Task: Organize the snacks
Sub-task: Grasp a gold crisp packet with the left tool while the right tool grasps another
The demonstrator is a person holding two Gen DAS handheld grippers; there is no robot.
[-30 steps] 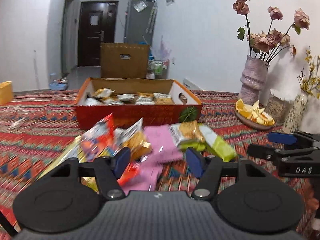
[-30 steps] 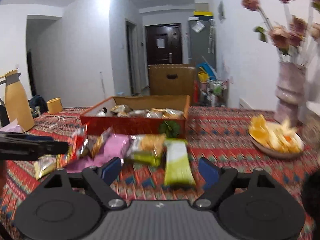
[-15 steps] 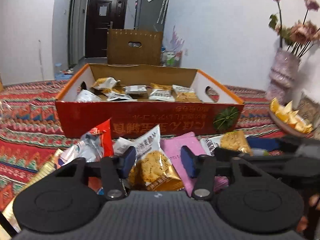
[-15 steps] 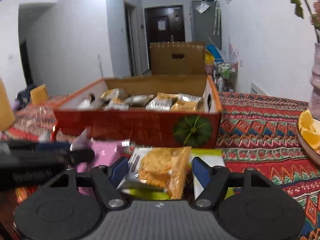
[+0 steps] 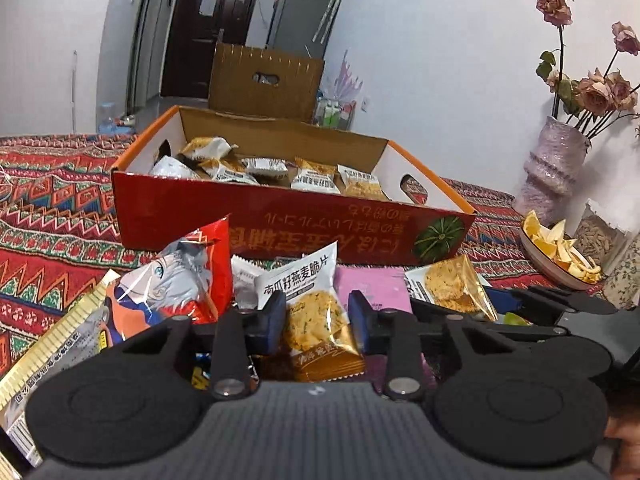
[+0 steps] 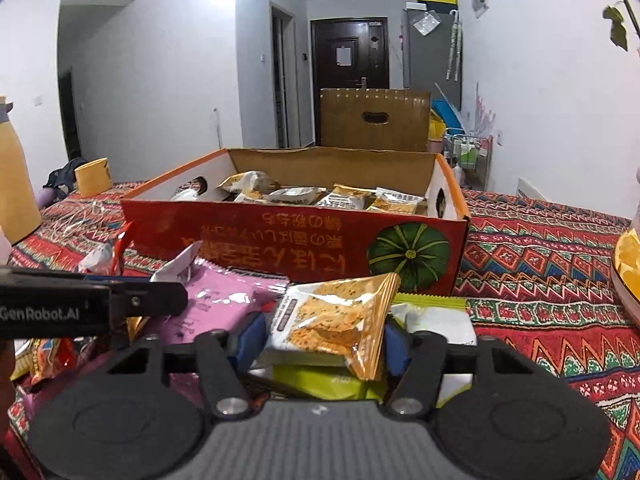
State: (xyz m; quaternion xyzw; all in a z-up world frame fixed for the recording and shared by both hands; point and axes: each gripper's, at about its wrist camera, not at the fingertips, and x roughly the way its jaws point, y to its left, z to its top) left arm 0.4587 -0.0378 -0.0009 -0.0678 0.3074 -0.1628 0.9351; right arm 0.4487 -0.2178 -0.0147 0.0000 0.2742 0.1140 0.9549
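Note:
A red cardboard box (image 5: 280,220) (image 6: 280,236) with several small snack packets inside stands on the patterned cloth. In front of it lies a pile of loose snacks. My left gripper (image 5: 316,320) has its jaws closed against a white and gold oat crisp packet (image 5: 316,316) in the pile. My right gripper (image 6: 324,340) has its jaws closed against a similar gold crisp packet (image 6: 336,320), which lies on a green packet (image 6: 328,384). A pink packet (image 5: 372,284) (image 6: 224,296) lies between them. The right gripper's fingers (image 5: 560,308) show in the left wrist view.
A red anime-print bag (image 5: 176,280) and a long yellow-edged packet (image 5: 52,352) lie left of the pile. A plate of orange slices (image 5: 556,248), a vase of dried roses (image 5: 552,176) and jars stand at the right. A yellow flask (image 6: 16,192) stands far left.
Both grippers have moved down and forward into the pile. Their jaws have narrowed, each around a crisp packet.

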